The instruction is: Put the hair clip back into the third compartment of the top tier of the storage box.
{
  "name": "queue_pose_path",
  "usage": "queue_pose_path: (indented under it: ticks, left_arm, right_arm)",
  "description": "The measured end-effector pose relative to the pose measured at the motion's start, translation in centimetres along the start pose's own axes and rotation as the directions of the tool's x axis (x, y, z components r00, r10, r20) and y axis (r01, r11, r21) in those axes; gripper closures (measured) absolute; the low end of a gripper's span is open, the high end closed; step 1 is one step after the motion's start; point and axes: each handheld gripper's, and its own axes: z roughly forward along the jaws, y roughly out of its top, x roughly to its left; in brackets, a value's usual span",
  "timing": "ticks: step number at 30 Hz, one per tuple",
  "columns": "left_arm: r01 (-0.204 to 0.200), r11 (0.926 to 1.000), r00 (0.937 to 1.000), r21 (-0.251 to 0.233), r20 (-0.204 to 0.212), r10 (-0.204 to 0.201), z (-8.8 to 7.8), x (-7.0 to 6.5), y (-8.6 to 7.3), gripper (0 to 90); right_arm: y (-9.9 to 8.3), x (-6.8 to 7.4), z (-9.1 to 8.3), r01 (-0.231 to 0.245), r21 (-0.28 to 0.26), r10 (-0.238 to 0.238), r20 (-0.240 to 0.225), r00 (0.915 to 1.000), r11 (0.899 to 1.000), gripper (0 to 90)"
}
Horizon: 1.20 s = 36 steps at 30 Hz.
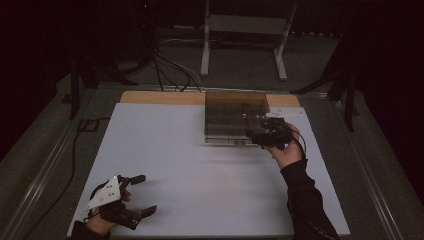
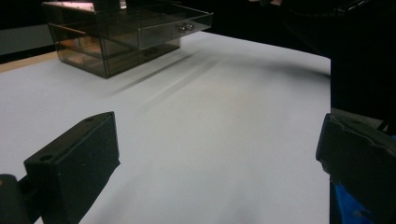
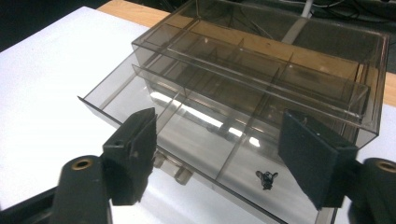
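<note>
1. My right gripper (image 3: 215, 158) hangs with its jaws spread wide and nothing between them, just above the pulled-out drawer (image 3: 187, 135) of a smoked clear plastic drawer organizer (image 3: 299, 56).
2. Directly below that gripper, in the drawer compartment nearest it, I see a small dark object (image 3: 266, 178) lying on the drawer floor; it is too small for me to say what it is.
3. Just under the left jaw in the right gripper view, two little knobs (image 3: 170, 168) stick out of the drawer front.
4. Past the jaws, thin dividers split the drawer into compartments, and the organizer's closed upper level sits behind and above them.
5. In the high view, the right gripper (image 1: 265, 134) is at the organizer's (image 1: 235, 117) near right corner, with my hand (image 1: 287, 150) behind it.
6. My left gripper (image 1: 145, 194) is also open and holds nothing, its jaws well apart low over the white table (image 1: 200, 180).
7. Ahead of the left gripper there is bare table, and well beyond it, toward the upper left of its view, stands the organizer (image 2: 112, 42) with its drawer (image 2: 173, 25) drawn out.
8. To the far side of that gripper I see my dark sleeve (image 2: 359, 60).
</note>
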Motion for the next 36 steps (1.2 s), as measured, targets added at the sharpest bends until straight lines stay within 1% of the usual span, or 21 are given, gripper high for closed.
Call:
queue_pose_path:
  ticks: [1,2,3,5,7,9,12,14,20,23,26,27,28,31,32,35,36]
  left_arm:
    - [0.0,1.0,1.0,0.0,0.0,0.0,0.0,0.0,0.0,0.5]
    - [0.004,1.0,1.0,-0.003,0.0,-0.004,0.0,0.0,0.0,0.4]
    - [0.002,1.0,1.0,-0.002,0.001,-0.002,0.0,0.0,0.0,0.4]
    - [0.003,1.0,1.0,0.001,0.002,-0.003,0.1,0.0,0.0,0.4]
    - [0.004,1.0,1.0,-0.001,0.002,-0.004,0.1,0.0,0.0,0.5]
    - [0.001,1.0,1.0,0.0,0.003,-0.001,0.1,0.0,0.0,0.4]
    - [0.007,1.0,1.0,-0.003,0.002,-0.007,0.1,0.1,0.0,0.4]
    - [0.006,1.0,1.0,-0.002,0.002,-0.006,0.1,0.0,-0.1,0.5]
    - [0.0,1.0,1.0,-0.002,0.003,0.0,0.0,0.0,0.0,0.4]
    - [0.008,1.0,1.0,-0.003,0.002,-0.008,0.1,0.1,-0.1,0.4]
    - [0.004,1.0,1.0,-0.001,0.004,-0.004,0.1,0.0,0.0,0.4]
    - [0.0,1.0,1.0,0.001,0.006,0.0,0.2,0.0,0.0,0.4]
    - [-0.001,1.0,1.0,0.002,0.005,0.001,0.2,0.0,0.0,0.4]
    - [0.0,1.0,1.0,0.002,0.005,0.0,0.2,-0.1,0.0,0.4]
    - [-0.001,1.0,1.0,0.002,0.008,0.001,0.2,-0.1,0.0,0.4]
    - [0.003,1.0,1.0,0.0,0.006,-0.003,0.2,0.0,0.0,0.5]
    - [0.003,1.0,1.0,0.0,0.006,-0.003,0.2,0.0,0.0,0.4]
  right_arm:
    - [0.0,0.1,-0.1,0.001,-0.003,-0.001,-0.002,1.0,1.0,25.0]
    - [0.1,0.2,-0.2,0.008,-0.005,-0.008,-0.028,0.9996,1.0,18.9]
    - [0.2,0.3,-0.3,0.008,-0.003,-0.009,-0.034,0.9994,1.0,18.6]
    - [0.2,0.5,-0.4,0.008,-0.007,-0.008,-0.055,0.9984,1.0,14.8]
    - [0.3,0.6,-0.5,0.005,-0.014,-0.006,-0.066,0.9978,1.0,14.1]
    - [0.3,0.8,-0.6,0.009,-0.022,-0.011,-0.091,0.9958,1.0,11.5]
    - [0.3,1.1,-0.8,0.029,-0.023,-0.031,-0.096,0.9949,0.999,8.1]
    - [0.2,1.3,-0.8,0.046,-0.021,-0.048,-0.104,0.9935,0.999,2.1]
    - [-0.1,2.1,-1.1,0.08,-0.031,-0.083,-0.111,0.9903,0.996,2.0]
    - [-0.3,2.3,-1.4,0.081,-0.051,-0.086,-0.111,0.9901,0.995,2.0]
    - [-0.5,2.5,-1.7,0.074,-0.063,-0.082,-0.122,0.9892,0.995,2.0]
    - [-0.7,2.7,-1.8,0.077,-0.065,-0.085,-0.126,0.9884,0.995,2.0]
    - [-1.0,3.0,-2.0,0.081,-0.07,-0.09,-0.14,0.986,0.994,2.0]
    - [-1.2,3.1,-2.1,0.083,-0.07,-0.092,-0.141,0.9857,0.994,2.0]
    - [-2.0,3.5,-2.2,0.088,-0.067,-0.098,-0.157,0.9828,0.994,2.0]
    - [-2.8,3.9,-2.1,0.104,-0.055,-0.112,-0.156,0.9814,0.993,2.0]
    - [-2.8,3.9,-2.1,0.104,-0.055,-0.112,-0.156,0.9814,0.993,2.0]
